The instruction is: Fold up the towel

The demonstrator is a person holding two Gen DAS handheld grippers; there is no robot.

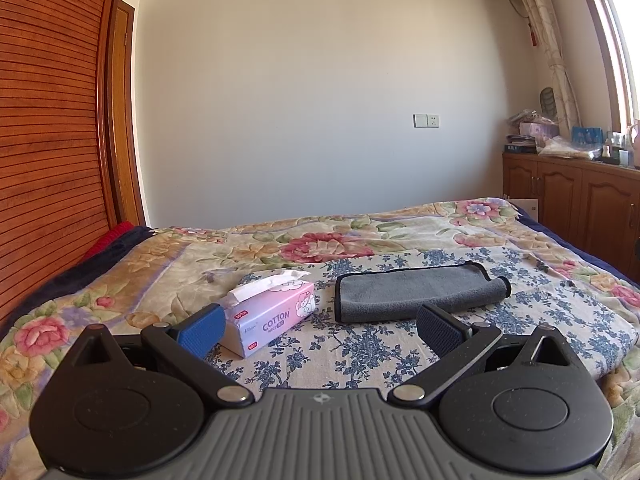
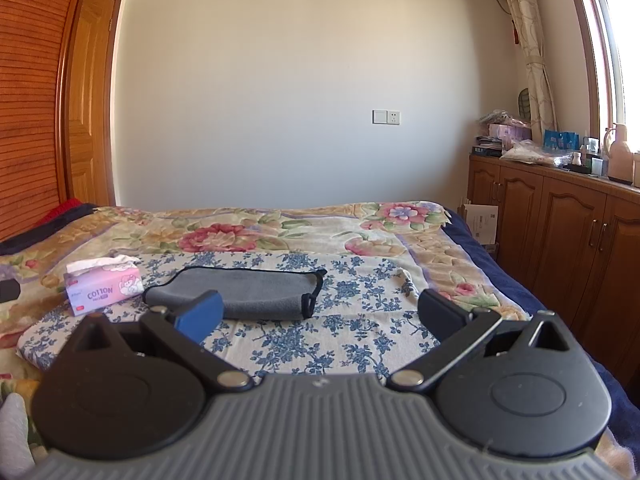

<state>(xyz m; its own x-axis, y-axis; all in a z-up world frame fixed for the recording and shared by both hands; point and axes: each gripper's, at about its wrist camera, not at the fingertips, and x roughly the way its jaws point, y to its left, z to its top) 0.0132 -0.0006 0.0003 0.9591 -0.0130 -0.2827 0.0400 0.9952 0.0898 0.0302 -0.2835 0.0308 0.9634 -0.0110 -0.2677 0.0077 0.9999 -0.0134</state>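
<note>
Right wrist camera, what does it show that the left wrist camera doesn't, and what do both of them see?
Only the right wrist view shows the panelled wooden door, a tall beige jug on the cabinet top, and white papers beside the bed. Only the left wrist view shows the towel's right end rolled over. Both show the grey towel lying partly folded on the blue-flowered cloth, the pink tissue pack to its left, the wall switch, and open fingers holding nothing.

towel [image 1: 412, 294] — grey, black trim | tissue box [image 1: 272, 314] — pink | cloth [image 1: 360, 344] blue-floral
</note>
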